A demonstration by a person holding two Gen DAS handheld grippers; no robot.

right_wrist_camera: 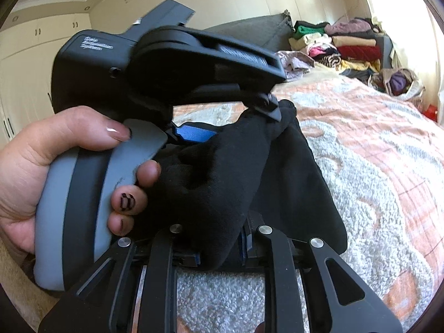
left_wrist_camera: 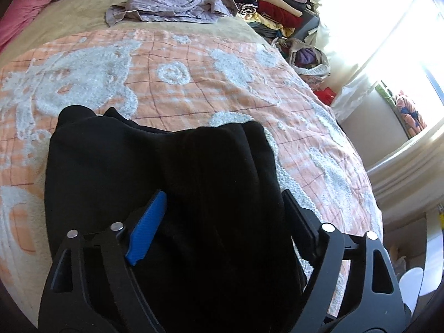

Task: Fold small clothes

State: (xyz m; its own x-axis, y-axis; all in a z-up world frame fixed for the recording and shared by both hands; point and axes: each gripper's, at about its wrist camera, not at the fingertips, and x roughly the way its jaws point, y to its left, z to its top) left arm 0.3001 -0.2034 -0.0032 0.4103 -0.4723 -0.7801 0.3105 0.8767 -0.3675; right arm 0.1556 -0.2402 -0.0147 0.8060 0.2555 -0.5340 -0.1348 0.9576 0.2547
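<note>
A black garment [left_wrist_camera: 166, 172] lies bunched on the peach and white bedspread [left_wrist_camera: 194, 77]. My left gripper [left_wrist_camera: 222, 208] stands open, its blue pad [left_wrist_camera: 147, 227] and the other finger wide apart, with the cloth lying loose between them. In the right wrist view my right gripper [right_wrist_camera: 220, 249] is shut on a fold of the black garment [right_wrist_camera: 216, 183] at the near edge. A hand [right_wrist_camera: 41, 161] holds the left gripper [right_wrist_camera: 244, 125] just above that same bunch of cloth, close to the right gripper.
A crumpled lilac garment [left_wrist_camera: 172, 5] lies at the far end of the bed. Stacks of folded clothes [left_wrist_camera: 272, 8] and a bag of laundry [left_wrist_camera: 308, 58] sit at the far right. The bed's right edge drops off toward a bright window [left_wrist_camera: 402, 27].
</note>
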